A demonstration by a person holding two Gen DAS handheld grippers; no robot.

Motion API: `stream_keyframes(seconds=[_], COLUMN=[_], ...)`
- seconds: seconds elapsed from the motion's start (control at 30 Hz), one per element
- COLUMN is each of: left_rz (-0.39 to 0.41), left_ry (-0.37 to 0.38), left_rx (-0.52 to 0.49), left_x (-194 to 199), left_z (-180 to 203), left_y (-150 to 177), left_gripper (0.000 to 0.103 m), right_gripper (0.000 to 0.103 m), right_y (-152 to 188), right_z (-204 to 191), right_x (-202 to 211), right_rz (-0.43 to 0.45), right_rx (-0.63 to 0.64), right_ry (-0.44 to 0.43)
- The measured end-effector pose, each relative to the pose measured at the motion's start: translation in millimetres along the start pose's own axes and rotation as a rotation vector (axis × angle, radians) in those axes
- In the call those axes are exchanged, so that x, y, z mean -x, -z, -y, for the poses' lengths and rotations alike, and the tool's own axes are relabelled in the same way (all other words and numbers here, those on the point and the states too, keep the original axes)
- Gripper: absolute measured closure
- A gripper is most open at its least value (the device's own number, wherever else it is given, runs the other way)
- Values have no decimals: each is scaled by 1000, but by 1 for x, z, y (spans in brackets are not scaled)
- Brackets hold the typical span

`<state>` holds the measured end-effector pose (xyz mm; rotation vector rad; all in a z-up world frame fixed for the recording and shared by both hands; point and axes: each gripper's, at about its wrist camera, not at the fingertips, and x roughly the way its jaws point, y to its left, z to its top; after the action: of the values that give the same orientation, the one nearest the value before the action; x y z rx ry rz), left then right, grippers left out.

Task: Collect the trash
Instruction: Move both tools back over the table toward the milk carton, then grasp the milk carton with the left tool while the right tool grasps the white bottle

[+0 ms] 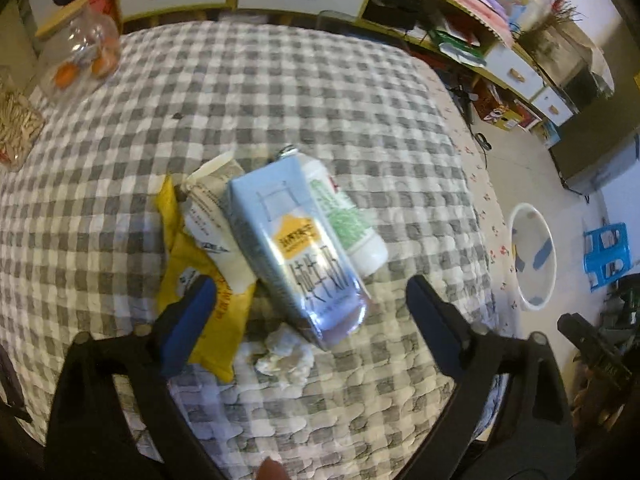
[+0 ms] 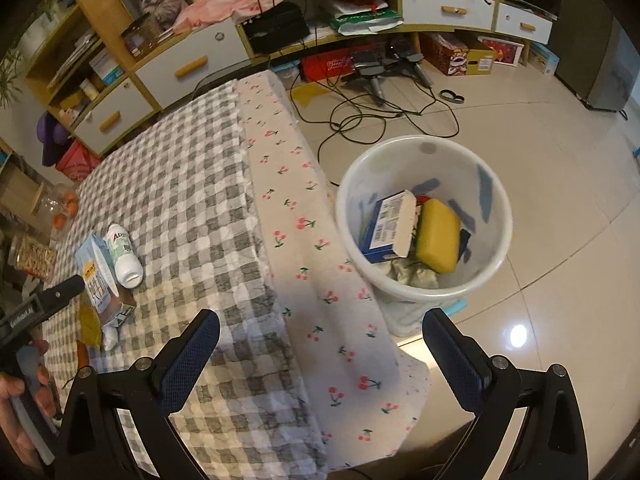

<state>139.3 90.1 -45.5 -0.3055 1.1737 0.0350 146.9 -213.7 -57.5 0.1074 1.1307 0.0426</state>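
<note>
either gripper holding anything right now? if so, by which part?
Nothing held. Left gripper is open above the blue carton; right gripper is open, empty.

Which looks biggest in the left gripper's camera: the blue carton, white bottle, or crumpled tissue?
1. Blue carton, clearly largest.
2. White bottle, partly hidden behind the carton.
3. Crumpled tissue, smallest, though nearest the camera.

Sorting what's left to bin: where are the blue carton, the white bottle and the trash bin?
blue carton (image 1: 296, 240), left wrist view, front face.
white bottle (image 2: 124, 258), right wrist view, body.
trash bin (image 2: 505, 216), right wrist view, rim.
</note>
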Motion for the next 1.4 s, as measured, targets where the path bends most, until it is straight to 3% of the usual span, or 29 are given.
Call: stream_keyframes(seconds=[0.23, 0.47, 0.87, 0.9, 0.93, 1.2, 1.4], left_rz=[-27, -53, 42, 47, 52, 26, 85], left_ry=[20, -48, 90, 97, 103, 124, 126], left_rx=[43, 56, 53, 54, 54, 62, 34], left_x=[-22, -46, 11, 16, 19, 25, 47], left_z=[5, 11, -12, -18, -23, -61, -71], left_y=[-8, -12, -12, -10, -9, 1, 0], left_gripper=[29, 34, 42, 46, 68, 69, 69], right_gripper=[1, 1, 1, 1, 1, 1, 1], right_y=[-2, -1, -9, -10, -11, -13, -16], right_z=[-9, -14, -58, -67, -75, -147, -174], right_x=[-8, -14, -21, -23, -25, -50, -71], right_rz=[-7, -21, -20, -21, -21, -18, -25], right_rx=[-1, 8, 79, 90, 104, 254, 255], right_ry=[-5, 6, -60, -73, -84, -114, -154])
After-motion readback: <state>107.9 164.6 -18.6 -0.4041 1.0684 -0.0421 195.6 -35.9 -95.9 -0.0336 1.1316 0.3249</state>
